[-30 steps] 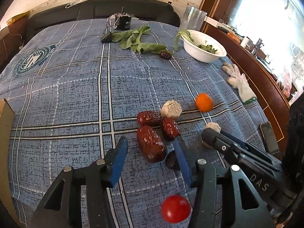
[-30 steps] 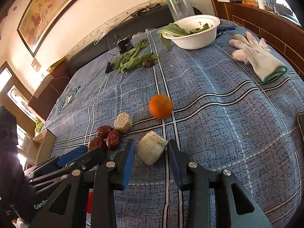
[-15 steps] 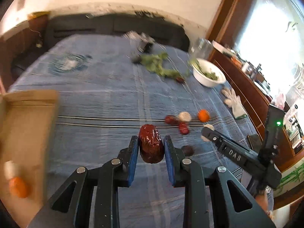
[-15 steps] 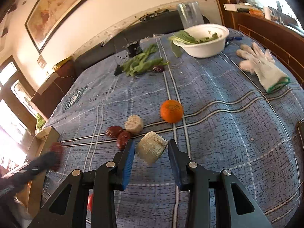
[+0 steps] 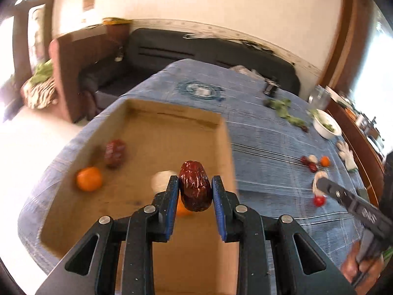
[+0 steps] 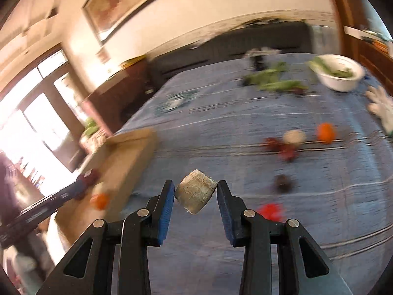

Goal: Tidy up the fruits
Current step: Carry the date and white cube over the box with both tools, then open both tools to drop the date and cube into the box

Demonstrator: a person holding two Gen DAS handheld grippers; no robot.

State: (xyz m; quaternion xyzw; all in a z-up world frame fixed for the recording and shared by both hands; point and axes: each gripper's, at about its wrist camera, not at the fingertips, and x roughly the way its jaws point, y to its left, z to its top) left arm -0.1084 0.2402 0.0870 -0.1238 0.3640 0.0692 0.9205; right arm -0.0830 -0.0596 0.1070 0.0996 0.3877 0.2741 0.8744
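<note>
Two grips point(image 5: 195, 190) point(image 6: 195, 195) — date point(image 5: 195, 186) L, chunk point(image 6: 195, 195) R.

The left claw point(image 5: 195, 191), black-framed with blue pads, is clamped on a wrinkled dark red date point(image 5: 195, 189); both pads press its sides and the fruit stands upright between them, held in the air. The right claw point(image 6: 195, 194), of the same black and blue build, grips a pale beige fibrous cylinder chunk point(image 6: 195, 195) tilted between its pads, also lifted. In the left wrist view the right claw reaches in from the lower right as a long dark bar, with the person's bare hand point(image 5: 356, 269) gripping its handle at the frame's edge.
</note>
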